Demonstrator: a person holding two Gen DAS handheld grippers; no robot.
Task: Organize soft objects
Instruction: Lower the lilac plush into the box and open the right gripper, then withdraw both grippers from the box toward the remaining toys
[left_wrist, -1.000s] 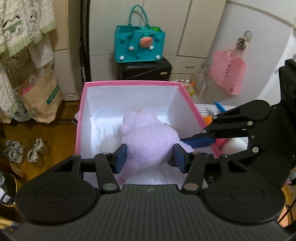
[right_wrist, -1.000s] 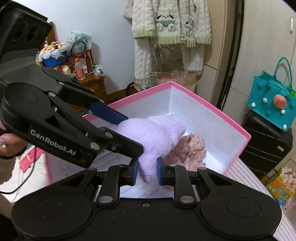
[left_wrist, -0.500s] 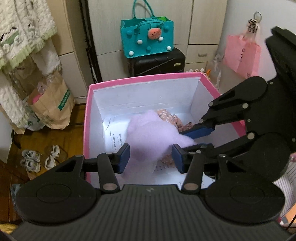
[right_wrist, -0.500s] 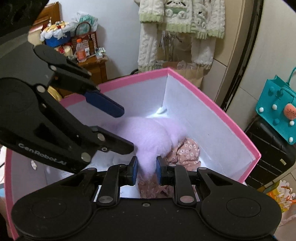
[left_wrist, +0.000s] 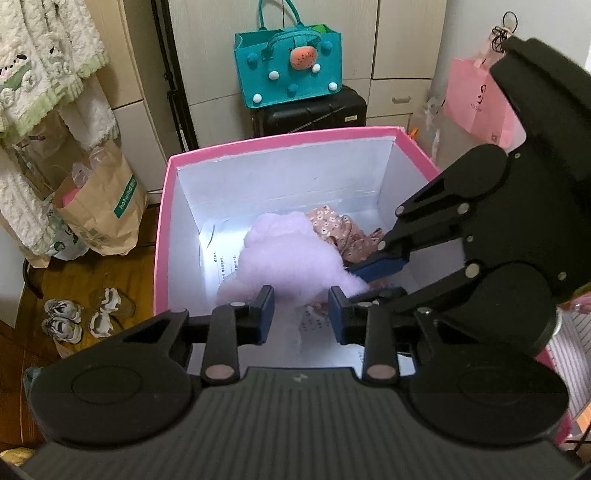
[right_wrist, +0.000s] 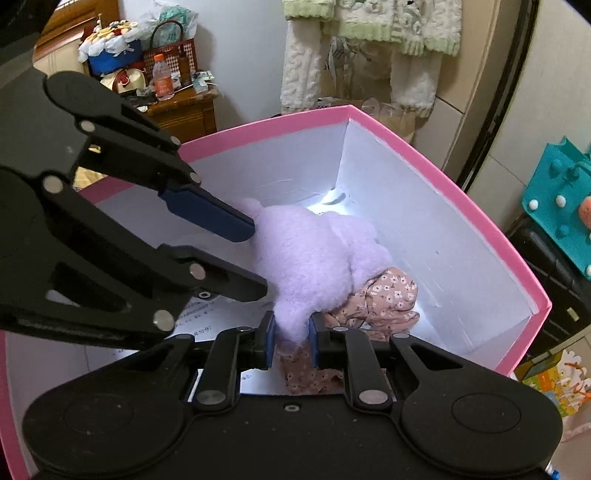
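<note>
A lilac plush toy (left_wrist: 291, 254) hangs low inside the pink box (left_wrist: 280, 142), over a pink floral cloth (left_wrist: 343, 232) on the box's white bottom. My left gripper (left_wrist: 301, 306) has the plush's near end between its blue pads. Its jaws are closing and the pads press the fluff. From the right, my right gripper (left_wrist: 365, 282) reaches into the box. In the right wrist view my right gripper (right_wrist: 291, 332) is shut tight on a thin lobe of the plush (right_wrist: 314, 254), above the floral cloth (right_wrist: 388, 295). My left gripper (right_wrist: 258, 258) comes in from the left.
Behind the box a teal felt bag (left_wrist: 291, 66) sits on a black suitcase (left_wrist: 314, 110). A brown paper bag (left_wrist: 103, 206) and shoes (left_wrist: 74, 317) are on the floor at the left. A pink bag (left_wrist: 476, 99) hangs at the right. A cluttered wooden cabinet (right_wrist: 177, 114) stands beyond the box.
Both grippers have sunk deeper into the box with the plush, and the floral cloth has come into view beneath it. The left jaws stand narrower than before.
</note>
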